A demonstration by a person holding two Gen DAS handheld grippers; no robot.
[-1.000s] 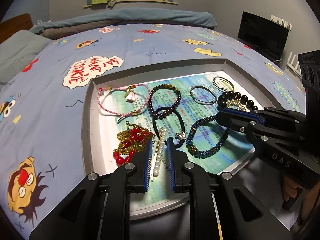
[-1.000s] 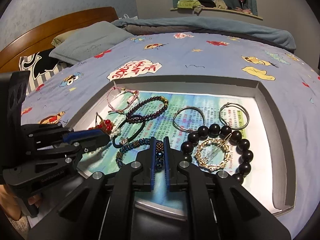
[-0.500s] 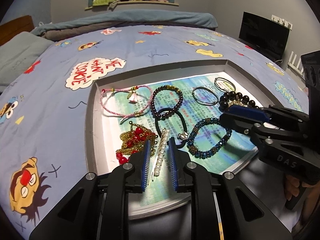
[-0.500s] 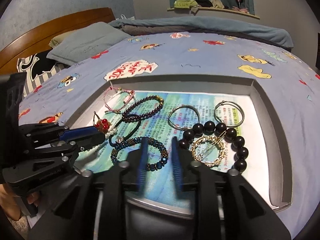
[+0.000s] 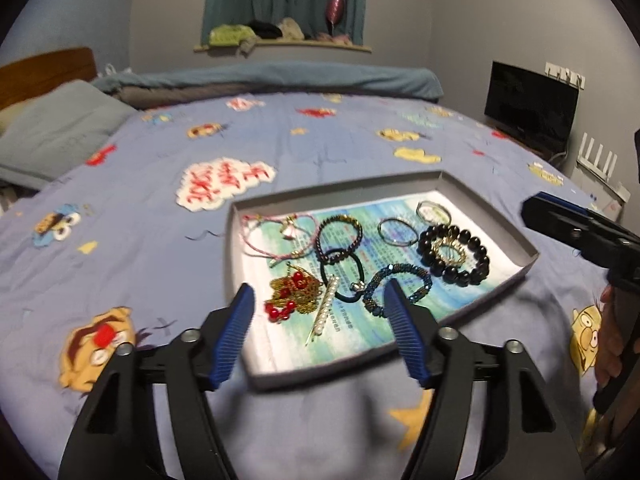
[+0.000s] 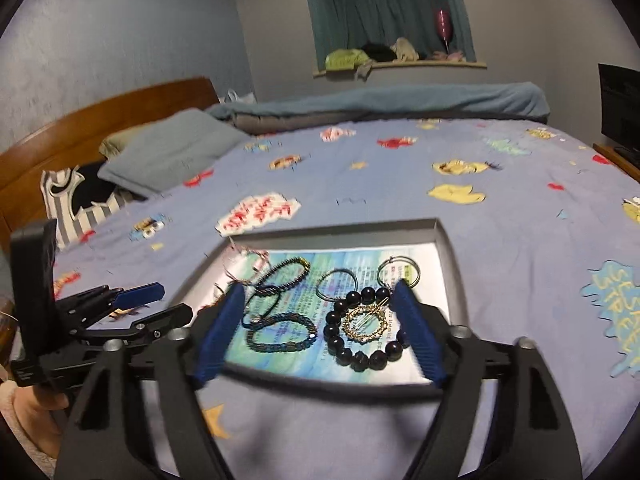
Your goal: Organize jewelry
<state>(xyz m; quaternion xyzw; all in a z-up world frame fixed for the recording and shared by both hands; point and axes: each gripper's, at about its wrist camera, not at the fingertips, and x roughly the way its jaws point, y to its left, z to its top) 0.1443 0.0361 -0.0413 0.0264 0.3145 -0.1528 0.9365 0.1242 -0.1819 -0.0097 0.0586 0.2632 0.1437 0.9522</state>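
Observation:
A shallow grey tray (image 5: 528,258) (image 6: 450,252) lined with printed paper lies on the bed and holds jewelry: a pink cord bracelet (image 5: 276,236), a red-and-gold piece (image 5: 294,294), a pearl hair pin (image 5: 324,310), a black hair tie (image 5: 344,276), a blue beaded bracelet (image 5: 400,286) (image 6: 280,330), a black bead bracelet (image 5: 454,254) (image 6: 362,330) around a gold ring clip (image 6: 366,324), and thin metal hoops (image 6: 398,270). My left gripper (image 5: 322,328) is open and empty above the tray's near edge. My right gripper (image 6: 318,334) is open and empty, also above the near edge.
The bed has a blue cartoon-print cover (image 5: 160,208). A grey pillow (image 6: 172,152) and wooden headboard (image 6: 100,120) are at the left. A black monitor (image 5: 530,106) stands at the right by the wall. A window ledge (image 6: 400,64) holds clothes.
Both grippers have opened wide and pulled back and up from the tray. The pearl pin and the blue beaded bracelet now lie free in the tray.

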